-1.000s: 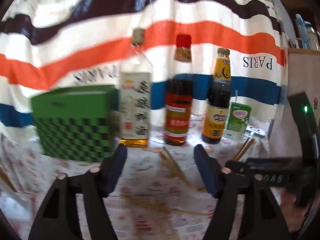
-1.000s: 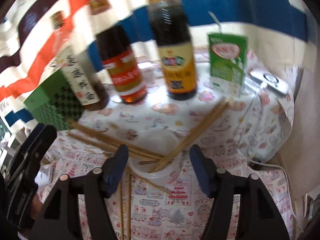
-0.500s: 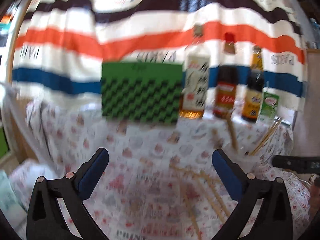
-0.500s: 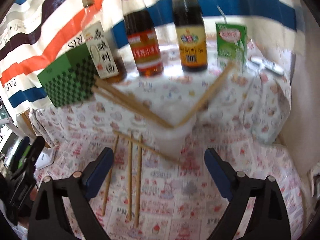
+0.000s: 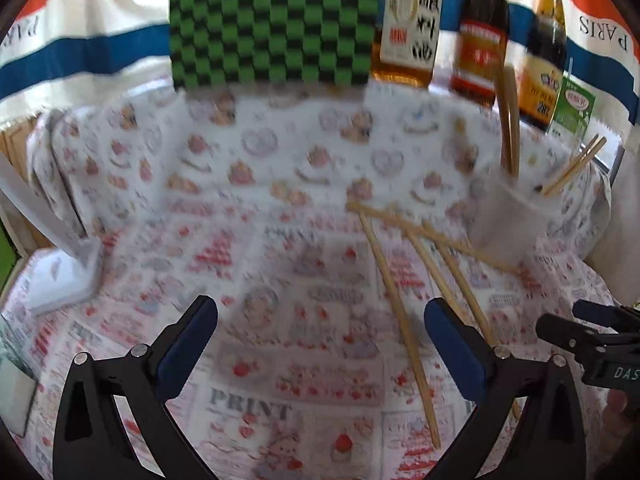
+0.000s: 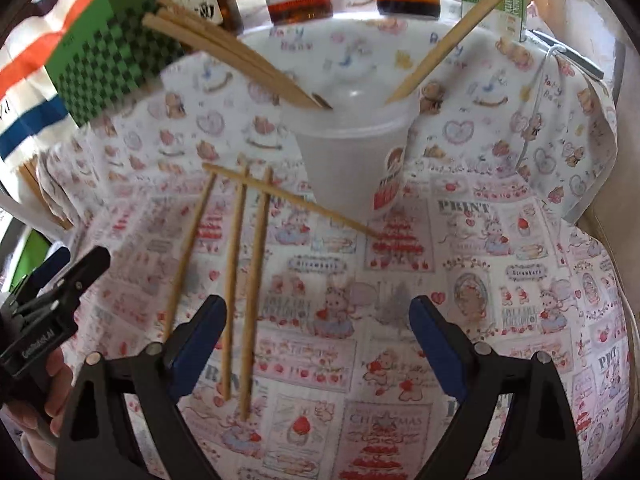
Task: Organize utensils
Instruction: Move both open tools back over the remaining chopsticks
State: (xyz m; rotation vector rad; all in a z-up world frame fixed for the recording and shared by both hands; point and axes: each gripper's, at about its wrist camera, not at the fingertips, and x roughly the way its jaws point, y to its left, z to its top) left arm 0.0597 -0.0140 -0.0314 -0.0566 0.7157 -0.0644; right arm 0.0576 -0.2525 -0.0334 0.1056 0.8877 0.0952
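Both grippers hang over a table covered in a printed cloth (image 6: 500, 248), each with its jaws spread wide and nothing between them. The log of the jaws matches the views: both have just been opening.

The right gripper (image 6: 318, 344) looks down on four loose chopsticks (image 6: 256, 280): three lie side by side, running toward the camera, and the fourth lies slantwise, crossing over the far tips of two of them. Its left finger (image 6: 196, 348) hides part of the middle ones. Just behind them stands a translucent cup (image 6: 352, 160) with more chopsticks leaning out on both sides. Only this view shows the red label on the cup and, at the left edge, a hand gripping the other tool.

The left gripper (image 5: 320, 344) sees the same loose chopsticks (image 5: 400, 320) off to its right, with the cup (image 5: 504, 220) beyond. It alone shows the whole green checked box (image 5: 272, 24), the bottles (image 5: 480, 40) almost to their necks, and a white object (image 5: 64, 276) at the left on the cloth.
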